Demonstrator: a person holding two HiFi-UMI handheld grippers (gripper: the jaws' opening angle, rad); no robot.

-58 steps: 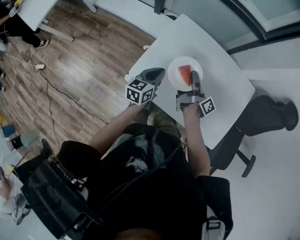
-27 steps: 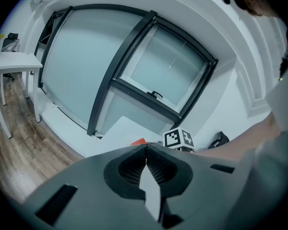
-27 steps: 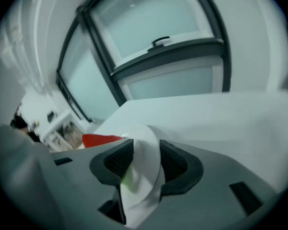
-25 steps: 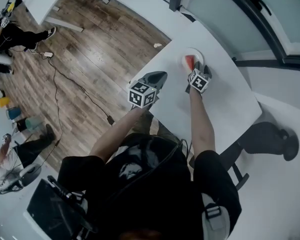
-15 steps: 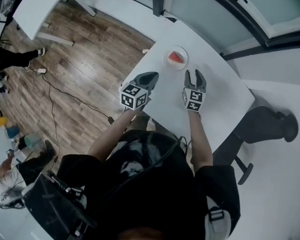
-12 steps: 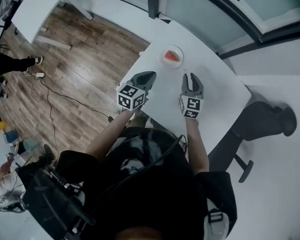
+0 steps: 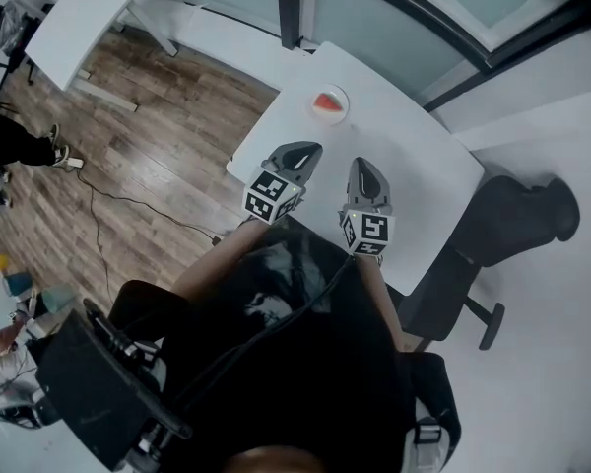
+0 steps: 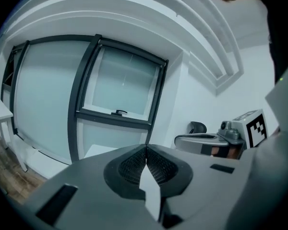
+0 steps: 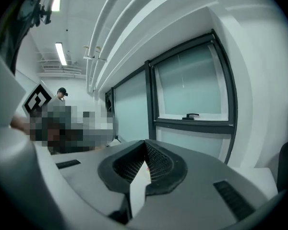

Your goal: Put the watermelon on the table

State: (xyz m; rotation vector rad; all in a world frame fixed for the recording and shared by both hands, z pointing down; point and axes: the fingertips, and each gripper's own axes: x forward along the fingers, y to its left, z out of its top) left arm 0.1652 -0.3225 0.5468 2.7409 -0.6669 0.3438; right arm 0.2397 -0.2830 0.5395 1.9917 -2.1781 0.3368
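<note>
A red watermelon slice (image 7: 327,102) lies on a small white plate (image 7: 339,93) at the far end of the white table (image 7: 414,156). Both grippers hover above the table's near edge, well short of the plate and close to the person's chest. The left gripper (image 7: 312,149) is shut, its pads meeting with nothing between them (image 8: 146,148). To its right, the right gripper (image 7: 361,164) is also shut and empty (image 9: 145,150). Neither gripper view shows the watermelon; both look level at the window wall.
A black office chair (image 7: 502,230) stands right of the table. Wooden floor (image 7: 158,146) with a cable lies to the left, and a second white table (image 7: 79,18) is at the upper left. Glazed windows with dark frames (image 8: 120,87) face the grippers.
Both grippers have risen and drawn back from the plate toward the person. The right gripper's jaws went from open to shut with nothing in them. The watermelon stays on the plate.
</note>
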